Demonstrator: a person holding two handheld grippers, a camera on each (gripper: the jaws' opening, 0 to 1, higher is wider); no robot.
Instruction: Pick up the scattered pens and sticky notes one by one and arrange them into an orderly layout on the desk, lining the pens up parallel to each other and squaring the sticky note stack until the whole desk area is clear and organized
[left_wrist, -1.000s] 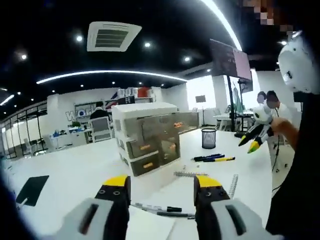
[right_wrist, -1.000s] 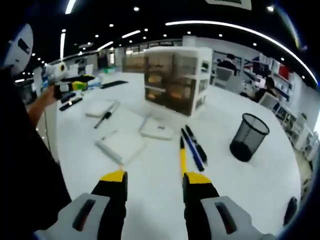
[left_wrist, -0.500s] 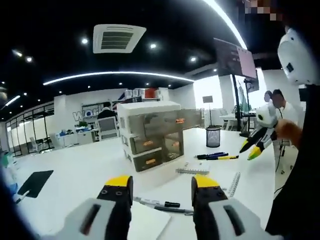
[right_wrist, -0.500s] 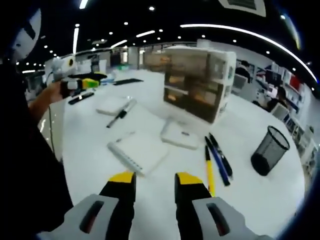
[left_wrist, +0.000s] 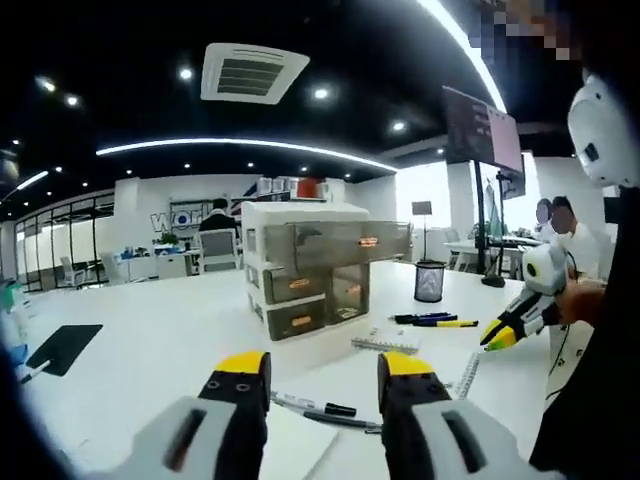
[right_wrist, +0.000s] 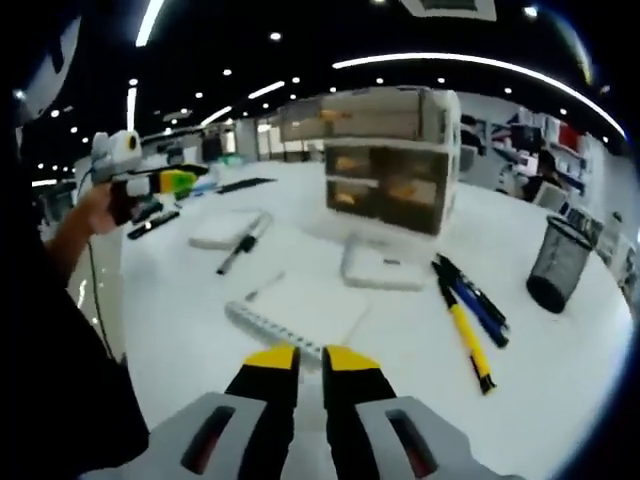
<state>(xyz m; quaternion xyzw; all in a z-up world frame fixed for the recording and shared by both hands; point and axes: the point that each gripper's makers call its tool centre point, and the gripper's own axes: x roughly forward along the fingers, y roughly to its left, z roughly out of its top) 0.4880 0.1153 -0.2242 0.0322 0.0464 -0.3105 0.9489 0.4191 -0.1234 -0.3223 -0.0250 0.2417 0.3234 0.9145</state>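
Observation:
In the right gripper view my right gripper (right_wrist: 310, 360) hovers just before a white spiral notebook (right_wrist: 300, 310), its jaws nearly together with nothing between them. A small pen (right_wrist: 265, 287) lies on that notebook. Beyond it rest a white pad (right_wrist: 380, 265) and black, blue and yellow pens (right_wrist: 468, 320) lying side by side. My left gripper (left_wrist: 322, 368) is open low over the desk; a black marker (left_wrist: 310, 407) lies just ahead of its tips. The left gripper (right_wrist: 175, 180) also appears at far left, the right gripper (left_wrist: 512, 328) at far right.
A drawer cabinet (left_wrist: 310, 270) stands mid-desk, and a black mesh pen cup (right_wrist: 560, 265) stands beyond the pens. Another marker (right_wrist: 245, 240) lies on a white pad (right_wrist: 215, 230). A dark flat mat (left_wrist: 60, 350) lies at the left. People stand in the background.
My right gripper's jaws have gone from wide open to nearly together, and it has dropped lower toward the spiral notebook. The left gripper stays open and its view has shifted slightly.

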